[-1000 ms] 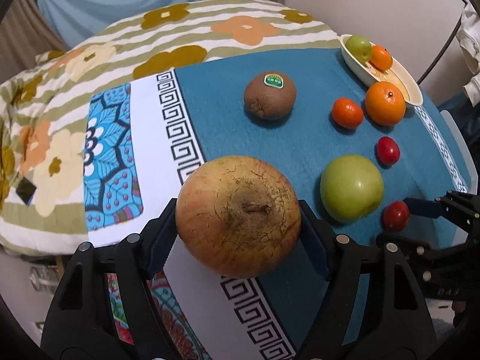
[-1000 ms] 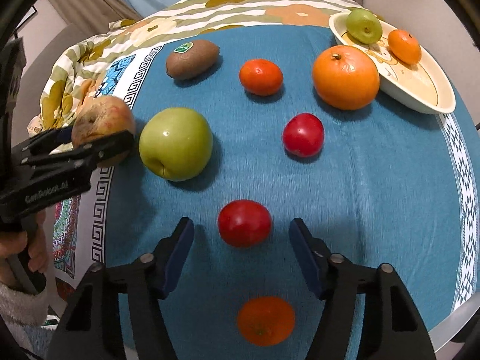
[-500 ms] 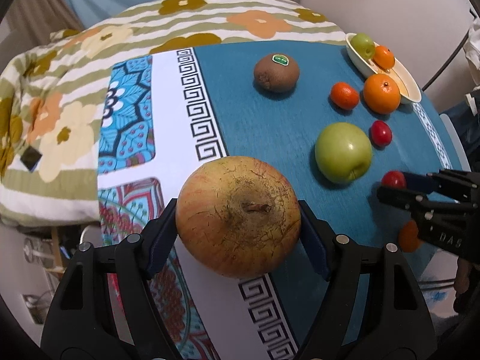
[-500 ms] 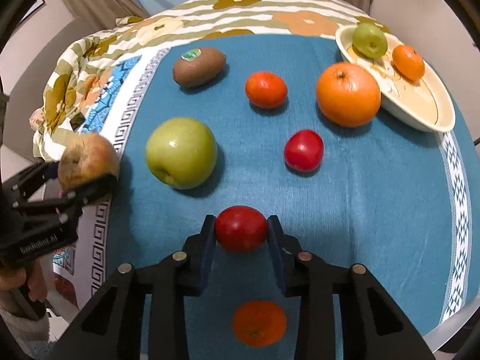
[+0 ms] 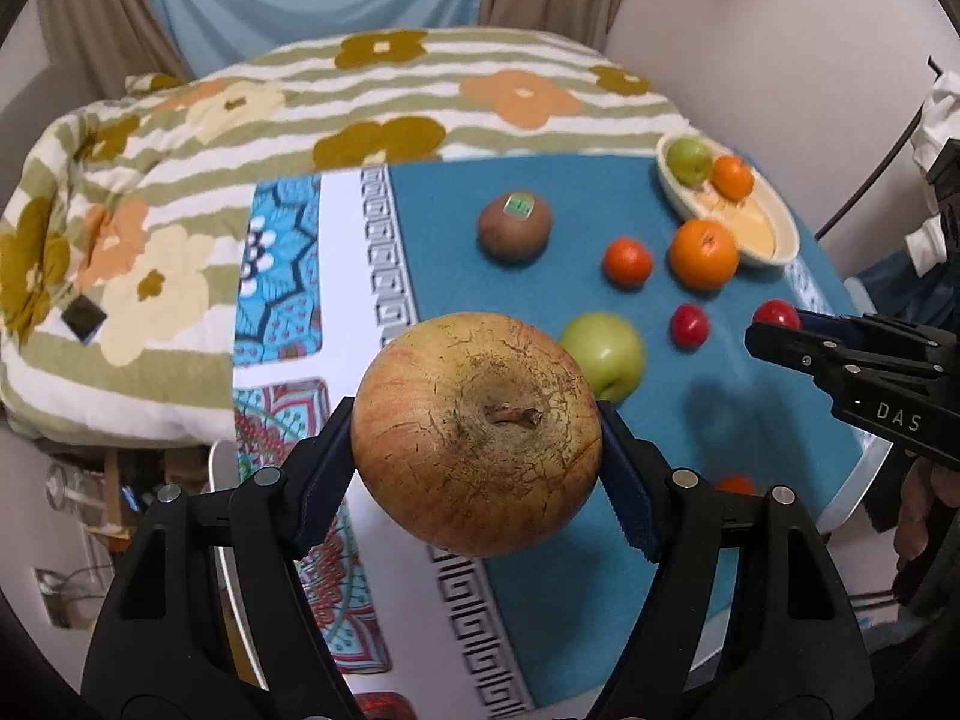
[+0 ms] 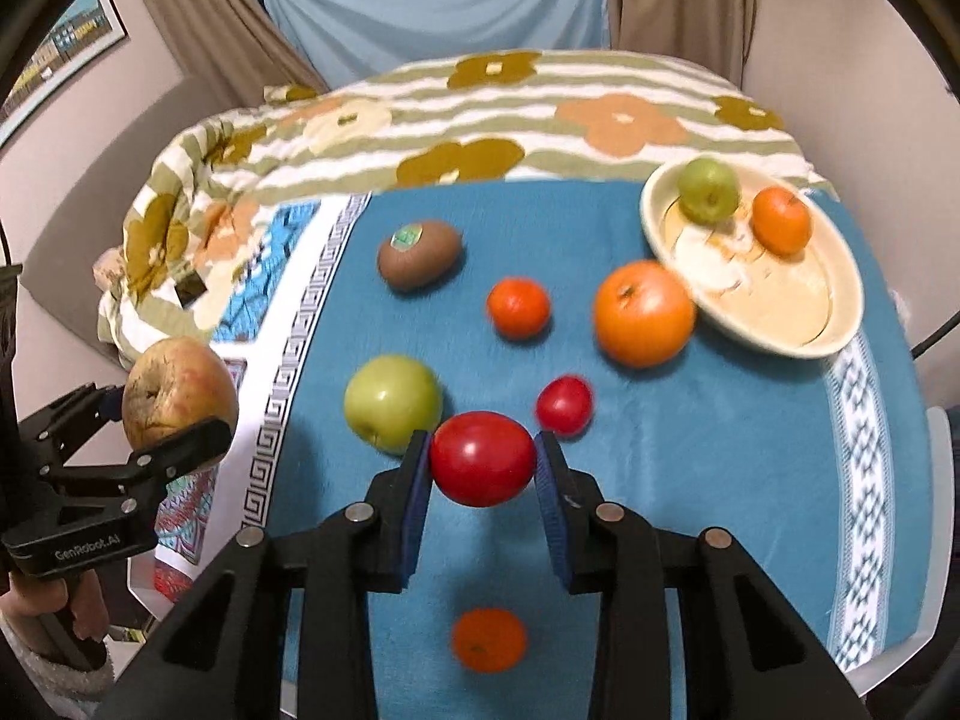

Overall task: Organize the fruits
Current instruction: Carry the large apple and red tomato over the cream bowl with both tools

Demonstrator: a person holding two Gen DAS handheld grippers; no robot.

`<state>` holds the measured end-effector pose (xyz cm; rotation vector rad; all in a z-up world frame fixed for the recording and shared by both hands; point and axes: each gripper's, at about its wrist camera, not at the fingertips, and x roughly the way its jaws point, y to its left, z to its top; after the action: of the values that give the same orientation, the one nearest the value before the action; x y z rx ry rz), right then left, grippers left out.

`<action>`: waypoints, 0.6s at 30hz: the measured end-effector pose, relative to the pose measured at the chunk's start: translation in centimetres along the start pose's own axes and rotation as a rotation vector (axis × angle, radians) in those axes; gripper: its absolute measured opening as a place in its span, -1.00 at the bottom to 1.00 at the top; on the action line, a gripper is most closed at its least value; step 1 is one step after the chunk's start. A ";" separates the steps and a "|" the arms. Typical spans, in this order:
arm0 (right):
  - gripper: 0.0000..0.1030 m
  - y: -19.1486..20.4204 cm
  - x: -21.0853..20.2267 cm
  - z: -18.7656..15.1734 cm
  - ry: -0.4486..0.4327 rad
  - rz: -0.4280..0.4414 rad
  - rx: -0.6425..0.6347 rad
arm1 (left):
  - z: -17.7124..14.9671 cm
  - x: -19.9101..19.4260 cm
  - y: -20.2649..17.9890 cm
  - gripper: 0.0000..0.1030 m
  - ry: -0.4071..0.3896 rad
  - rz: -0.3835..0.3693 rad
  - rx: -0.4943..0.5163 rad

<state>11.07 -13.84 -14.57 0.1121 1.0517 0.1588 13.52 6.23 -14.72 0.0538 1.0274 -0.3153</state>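
My left gripper (image 5: pixel 477 441) is shut on a large russet apple (image 5: pixel 477 435) and holds it above the table's left side; it also shows in the right wrist view (image 6: pixel 177 399). My right gripper (image 6: pixel 483 468) is shut on a red tomato (image 6: pixel 483 467), lifted off the blue cloth (image 6: pixel 690 450). On the cloth lie a green apple (image 6: pixel 393 405), a second tomato (image 6: pixel 564 405), a kiwi (image 6: pixel 420 255), a small mandarin (image 6: pixel 519 307), a big orange (image 6: pixel 645 312) and a near mandarin (image 6: pixel 489 639). The cream bowl (image 6: pixel 780 324) at the far right holds a small green apple (image 6: pixel 708 189) and a mandarin (image 6: pixel 780 221).
A floral quilt (image 6: pixel 480 120) lies behind the table. The cloth's white patterned border (image 5: pixel 372 276) runs along the left. A curtain and wall stand behind. The table's near edge (image 6: pixel 936 540) shows at the right.
My right gripper closed on the near tomato and lifted it off the cloth. My left gripper rose and drew back with the russet apple.
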 end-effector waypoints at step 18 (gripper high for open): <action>-0.39 -13.6 -5.4 4.6 -0.090 0.028 -0.032 | 9.2 0.6 -15.3 0.55 -0.096 -0.043 0.009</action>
<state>13.44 -28.29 -9.99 0.1044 0.9578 0.1936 17.09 -10.28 -8.91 0.0245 0.9329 -0.3589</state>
